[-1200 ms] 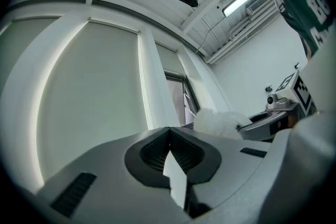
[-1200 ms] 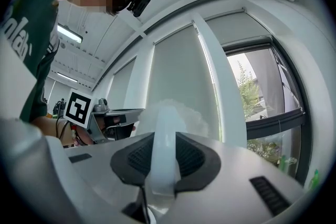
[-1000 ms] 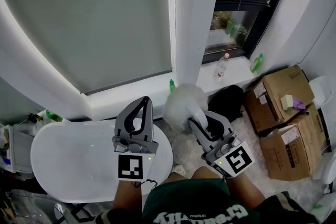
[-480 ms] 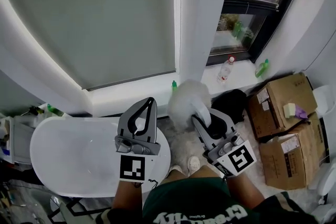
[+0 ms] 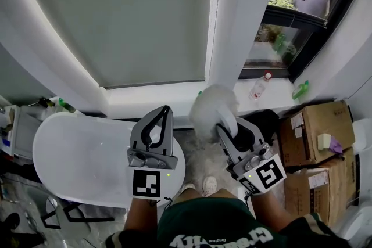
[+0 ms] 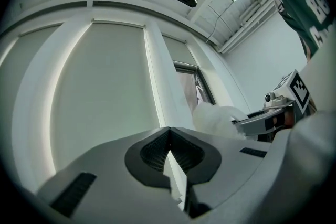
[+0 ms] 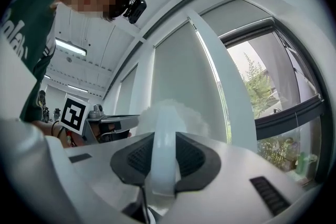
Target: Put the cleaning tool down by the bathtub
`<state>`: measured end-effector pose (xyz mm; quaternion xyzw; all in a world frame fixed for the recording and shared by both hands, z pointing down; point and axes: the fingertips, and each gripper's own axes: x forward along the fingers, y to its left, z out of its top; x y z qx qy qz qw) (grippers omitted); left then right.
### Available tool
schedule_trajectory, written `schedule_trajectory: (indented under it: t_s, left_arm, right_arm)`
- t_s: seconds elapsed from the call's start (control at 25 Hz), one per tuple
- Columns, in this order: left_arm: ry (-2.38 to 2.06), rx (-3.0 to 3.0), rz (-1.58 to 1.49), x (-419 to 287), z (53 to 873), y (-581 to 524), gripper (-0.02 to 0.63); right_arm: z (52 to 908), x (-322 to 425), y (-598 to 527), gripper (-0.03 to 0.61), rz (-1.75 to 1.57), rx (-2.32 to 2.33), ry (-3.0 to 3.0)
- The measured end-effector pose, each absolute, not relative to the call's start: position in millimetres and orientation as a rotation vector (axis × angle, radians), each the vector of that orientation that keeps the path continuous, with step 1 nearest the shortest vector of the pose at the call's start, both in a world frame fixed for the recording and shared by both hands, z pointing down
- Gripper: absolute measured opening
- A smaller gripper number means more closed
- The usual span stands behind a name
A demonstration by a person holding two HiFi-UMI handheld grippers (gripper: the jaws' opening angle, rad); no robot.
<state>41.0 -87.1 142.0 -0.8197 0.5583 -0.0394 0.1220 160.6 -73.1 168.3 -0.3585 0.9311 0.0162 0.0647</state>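
The cleaning tool (image 5: 213, 111) is a white handle with a fluffy white head. My right gripper (image 5: 229, 128) is shut on its handle, and the head sticks out past the jaws, in the air above the floor to the right of the bathtub's end. In the right gripper view the handle (image 7: 163, 149) runs between the pads of my right gripper (image 7: 164, 157). My left gripper (image 5: 165, 110) hangs over the right end of the white bathtub (image 5: 70, 162). It is shut and empty, and its pads meet in the left gripper view (image 6: 168, 150), where the fluffy head (image 6: 215, 117) also shows.
Cardboard boxes (image 5: 317, 125) stand at the right, with a black bag (image 5: 266, 120) beside them. A plastic bottle (image 5: 259, 87) and a green bottle (image 5: 300, 90) rest on the window sill. A white pillar (image 5: 244, 20) rises behind. Clutter (image 5: 17, 130) sits left of the tub.
The head view has swung a little to the left, so the boxes and window slid right. Both grippers keep their pose, the right one still gripping the tool.
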Motion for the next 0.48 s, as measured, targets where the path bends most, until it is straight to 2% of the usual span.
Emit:
schedule_trajectory:
  t_s: [0.48]
  left_arm:
    - [1.683, -2.326, -0.155, 59.2, 144.3, -87.6, 0.006]
  right_arm:
    - [173.3, 159.0, -81.2, 0.095, 0.061, -0.866, 2.874]
